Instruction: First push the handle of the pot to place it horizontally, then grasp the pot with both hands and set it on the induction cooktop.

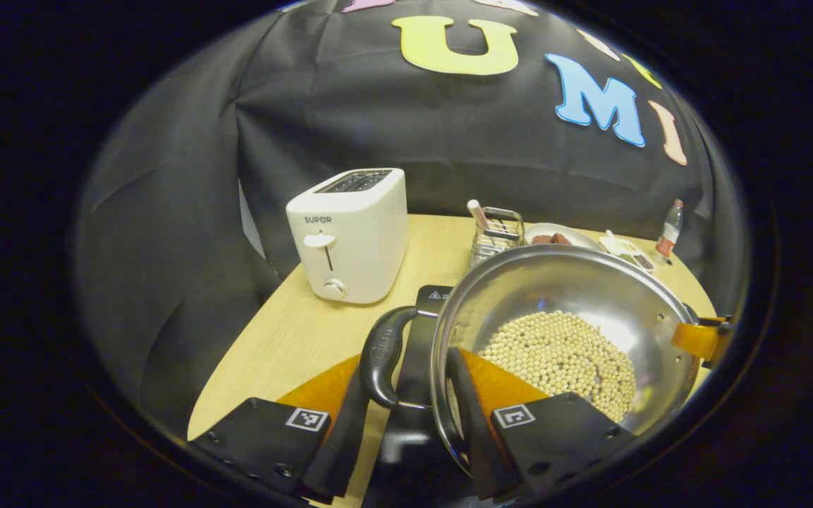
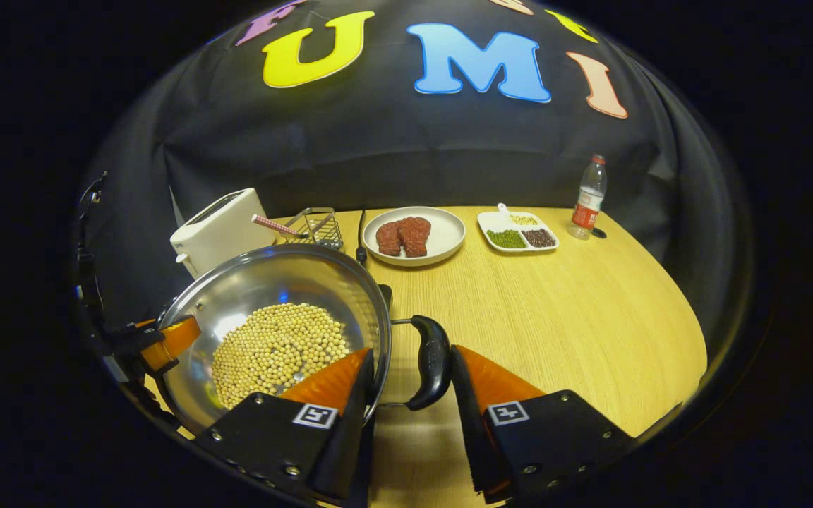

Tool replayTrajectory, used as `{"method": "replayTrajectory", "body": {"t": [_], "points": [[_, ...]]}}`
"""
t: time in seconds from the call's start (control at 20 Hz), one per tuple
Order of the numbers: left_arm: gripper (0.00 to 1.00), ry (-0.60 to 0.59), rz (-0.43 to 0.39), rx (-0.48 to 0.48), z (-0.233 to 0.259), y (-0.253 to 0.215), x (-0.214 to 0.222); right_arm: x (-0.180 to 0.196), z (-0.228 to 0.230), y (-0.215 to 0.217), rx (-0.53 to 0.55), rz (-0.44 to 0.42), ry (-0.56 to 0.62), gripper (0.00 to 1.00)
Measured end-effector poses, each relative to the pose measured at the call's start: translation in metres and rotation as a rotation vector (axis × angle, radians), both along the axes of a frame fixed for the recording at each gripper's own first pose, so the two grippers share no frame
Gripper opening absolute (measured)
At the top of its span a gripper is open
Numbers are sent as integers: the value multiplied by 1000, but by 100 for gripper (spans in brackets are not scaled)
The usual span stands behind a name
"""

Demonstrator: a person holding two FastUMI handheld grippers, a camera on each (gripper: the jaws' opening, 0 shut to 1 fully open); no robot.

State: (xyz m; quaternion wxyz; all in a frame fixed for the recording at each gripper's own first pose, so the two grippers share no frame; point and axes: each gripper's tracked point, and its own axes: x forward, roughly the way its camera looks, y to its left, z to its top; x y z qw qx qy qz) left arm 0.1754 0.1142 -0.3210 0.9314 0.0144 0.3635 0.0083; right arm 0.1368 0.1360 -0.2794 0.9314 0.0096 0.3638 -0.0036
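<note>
A steel pot [image 1: 590, 289] holding soybeans [image 1: 562, 353] has a black loop handle on each side. In the left gripper view my left gripper [image 1: 410, 363] is shut across one handle [image 1: 382, 353] and the rim, with one finger inside the pot. The black induction cooktop [image 1: 429, 300] lies under that side of the pot. In the right gripper view my right gripper [image 2: 412, 353] clamps the other handle [image 2: 435, 360] and the rim of the pot [image 2: 265, 282] the same way. The left gripper's finger [image 2: 170, 339] shows at the pot's far rim.
A white toaster [image 1: 350, 236] stands at the table's back left, a wire basket [image 2: 315, 227] beside it. Behind the pot are a plate of meat [image 2: 413, 236], a divided dish of beans [image 2: 517, 231] and a bottle [image 2: 588, 189]. Bare wooden table [image 2: 555, 317] stretches to the right.
</note>
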Motion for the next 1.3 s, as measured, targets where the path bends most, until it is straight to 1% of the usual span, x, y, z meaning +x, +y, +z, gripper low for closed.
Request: {"method": "replayTrajectory", "body": {"t": [0.05, 0.15, 0.2, 0.25, 0.3, 0.4, 0.5, 0.55, 0.65, 0.7, 0.8, 0.85, 0.9, 0.95, 1.0, 1.05, 1.15, 1.3], "points": [[79, -50, 17, 36, 14, 8, 2, 5, 15, -6, -11, 10, -64, 66], [97, -170, 30, 93, 49, 10, 8, 9, 44, -18, -23, 30, -158, 99], [96, -226, 42, 109, 71, 8, 11, 10, 54, -27, -28, 40, -189, 97], [99, -274, 48, 115, 91, 4, 6, 11, 64, -37, -32, 48, -213, 97], [99, -313, 54, 112, 111, -4, 3, 9, 75, -47, -29, 56, -233, 97], [92, -372, 56, 92, 146, -34, -5, 5, 100, -71, -28, 60, -283, 97], [91, -424, 40, 63, 175, -71, -12, -2, 128, -98, -43, 64, -346, 97], [96, -447, 31, 51, 190, -89, -17, -7, 140, -112, -50, 64, -372, 97], [96, -492, 8, 17, 221, -128, -29, -20, 162, -139, -63, 62, -415, 97], [100, -513, -6, 3, 235, -146, -33, -27, 174, -153, -69, 55, -441, 97], [91, -549, -25, -12, 256, -179, -45, -42, 194, -179, -81, 48, -485, 97], [100, -563, -34, -19, 267, -195, -53, -50, 200, -191, -87, 47, -501, 97], [99, -578, -42, -28, 278, -210, -62, -57, 207, -201, -89, 48, -515, 97], [95, -596, -51, -36, 288, -224, -72, -65, 213, -210, -90, 53, -527, 97], [95, -609, -54, -35, 297, -234, -80, -70, 223, -220, -92, 62, -535, 97], [92, -620, -59, -37, 301, -243, -88, -78, 228, -227, -93, 69, -543, 97], [96, -634, -76, -42, 315, -262, -106, -93, 239, -238, -92, 66, -558, 97], [96, -670, -114, -27, 335, -278, -125, -107, 258, -247, -72, 45, -595, 96]]}}
